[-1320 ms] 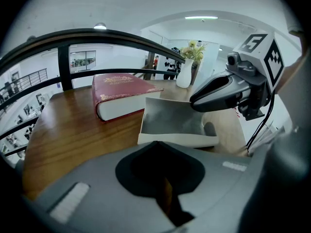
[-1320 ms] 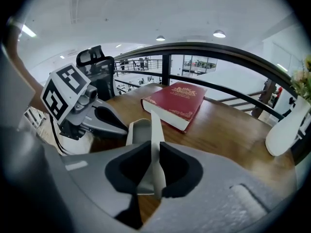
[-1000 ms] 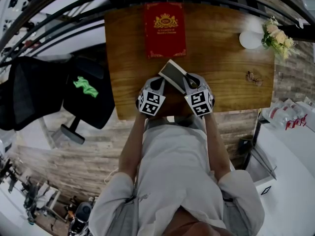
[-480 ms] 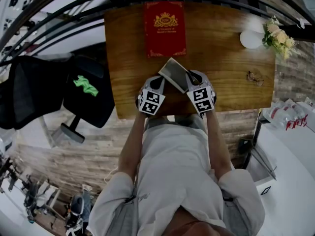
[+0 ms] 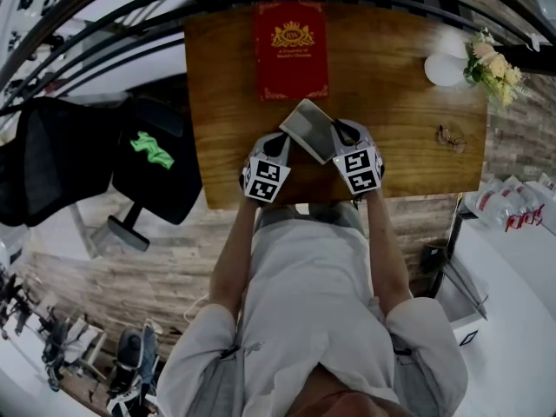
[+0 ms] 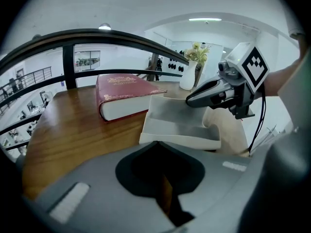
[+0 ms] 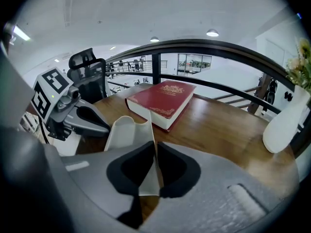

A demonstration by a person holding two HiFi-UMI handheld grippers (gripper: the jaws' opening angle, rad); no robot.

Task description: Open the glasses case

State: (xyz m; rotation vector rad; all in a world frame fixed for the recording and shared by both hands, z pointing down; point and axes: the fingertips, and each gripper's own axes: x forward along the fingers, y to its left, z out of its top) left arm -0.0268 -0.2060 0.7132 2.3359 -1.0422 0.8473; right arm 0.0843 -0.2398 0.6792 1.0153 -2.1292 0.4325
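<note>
The glasses case point(image 5: 310, 129), pale grey with a white rim, lies open like a tray near the table's front edge, between both grippers. In the right gripper view a thin flap of the case point(image 7: 146, 135) stands up between the jaws, and my right gripper point(image 7: 155, 154) is shut on it. From the left gripper view the case point(image 6: 180, 123) lies just beyond my left gripper point(image 6: 156, 147), whose jaws are shut with their tips against its near edge; nothing shows between them. The right gripper point(image 6: 192, 100) reaches over the case's far side.
A red book point(image 5: 291, 50) lies at the table's back edge, behind the case. A pair of glasses point(image 5: 449, 137) rests at the right, near a white vase point(image 5: 443, 69) with flowers. A black railing runs behind the wooden table point(image 5: 400, 111). An office chair point(image 5: 148, 163) stands on the left.
My right gripper has edged slightly up and to the right in the head view, taking the case's flap with it. The left gripper has stayed in place.
</note>
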